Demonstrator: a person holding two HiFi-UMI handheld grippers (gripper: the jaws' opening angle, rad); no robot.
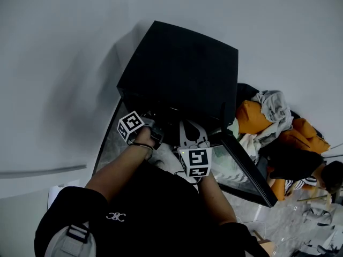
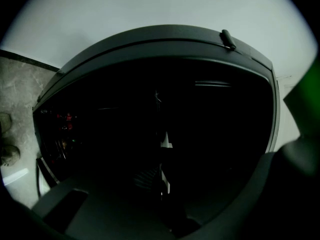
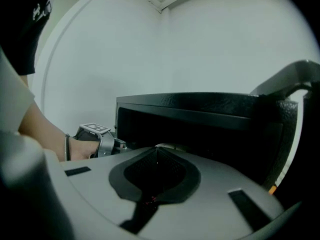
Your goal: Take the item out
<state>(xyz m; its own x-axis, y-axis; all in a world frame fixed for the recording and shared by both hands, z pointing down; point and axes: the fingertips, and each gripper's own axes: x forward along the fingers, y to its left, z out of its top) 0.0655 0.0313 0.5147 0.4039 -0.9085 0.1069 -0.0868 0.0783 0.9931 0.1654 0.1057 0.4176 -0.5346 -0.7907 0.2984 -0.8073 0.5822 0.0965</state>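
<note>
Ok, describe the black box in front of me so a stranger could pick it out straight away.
Against the pale wall stands a black box, its glass door folded down toward the person. It is the only big, hard-edged dark thing; to its right lies a soft pile of orange and grey clothes.

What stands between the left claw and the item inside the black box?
Nothing visible does. The box has its door hanging open, and the left claw reaches into the opening. The inside is too dark to make out the item.
</note>
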